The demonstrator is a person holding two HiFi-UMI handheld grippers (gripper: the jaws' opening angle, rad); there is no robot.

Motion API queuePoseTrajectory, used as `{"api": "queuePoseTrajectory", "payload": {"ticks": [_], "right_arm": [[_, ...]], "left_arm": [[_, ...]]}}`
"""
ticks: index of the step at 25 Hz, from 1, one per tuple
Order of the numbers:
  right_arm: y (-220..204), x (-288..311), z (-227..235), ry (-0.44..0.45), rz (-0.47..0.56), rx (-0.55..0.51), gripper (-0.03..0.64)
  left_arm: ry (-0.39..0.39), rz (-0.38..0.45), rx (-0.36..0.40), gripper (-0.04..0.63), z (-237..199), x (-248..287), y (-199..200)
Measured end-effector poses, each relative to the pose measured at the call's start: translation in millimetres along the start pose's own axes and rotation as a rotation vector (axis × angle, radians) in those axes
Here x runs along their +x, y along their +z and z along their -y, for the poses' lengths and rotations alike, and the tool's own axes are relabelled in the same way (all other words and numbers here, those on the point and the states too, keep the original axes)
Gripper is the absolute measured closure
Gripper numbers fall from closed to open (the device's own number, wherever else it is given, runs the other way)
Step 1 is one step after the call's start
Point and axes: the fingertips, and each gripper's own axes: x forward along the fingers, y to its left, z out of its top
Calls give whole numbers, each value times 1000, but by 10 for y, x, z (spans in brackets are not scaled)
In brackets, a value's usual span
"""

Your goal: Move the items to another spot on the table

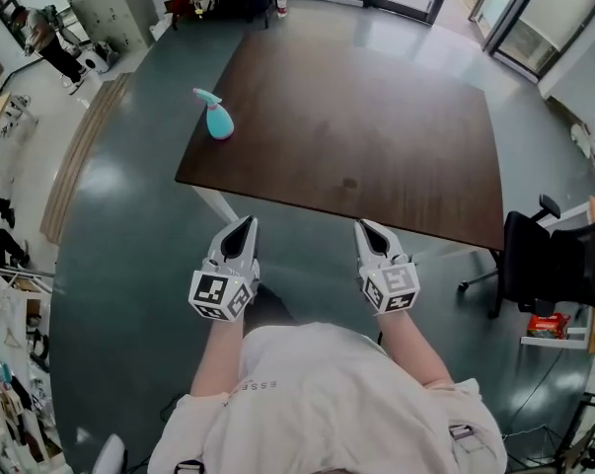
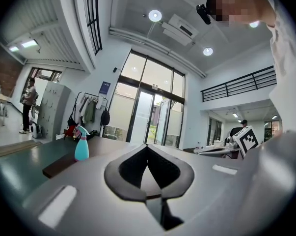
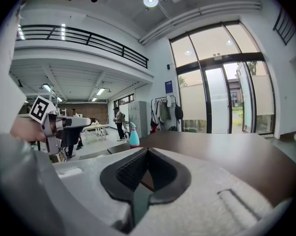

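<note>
Looks not yet begun: teal spray bottle [image 1: 216, 117] upright at the tabletop [image 1: 376, 136] left edge, untouched. Left gripper [image 1: 245, 223] and right gripper [image 1: 365, 226] short of the near edge, well apart from it, fingers closed on nothing. Leaves reach, grasp and relocation all to do.

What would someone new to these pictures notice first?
The big dark brown table fills the middle of the head view. The only thing on it is a teal spray bottle with a pink trigger, standing upright near its left edge. Short of the near edge the person holds the left gripper and right gripper side by side, both shut and empty.
</note>
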Motion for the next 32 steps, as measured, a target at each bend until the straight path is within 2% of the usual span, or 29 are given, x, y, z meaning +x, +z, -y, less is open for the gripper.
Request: {"api": "queuePoseTrajectory", "payload": {"ticks": [12,18,22,24,28,32], "right_arm": [[559,1936,-592,75,-18,-36,624],[786,2755,-889,122,-9,-57,624],[937,3208,-1214,211,-20,-54,624],[1019,3395,-1338,256,-33,-54,540],[1015,3705,-1324,296,-47,-48,460],[957,3969,-1277,342,-105,-42,391]], "left_arm": [[32,4,-18,588,-1828,457,570],[21,9,-7,588,-2466,625,750],[19,-8,2,588,-2802,634,824],[19,-15,5,587,-2899,658,862],[27,-15,1,588,-2987,835,819],[67,-22,-15,588,-3060,995,828]]}}
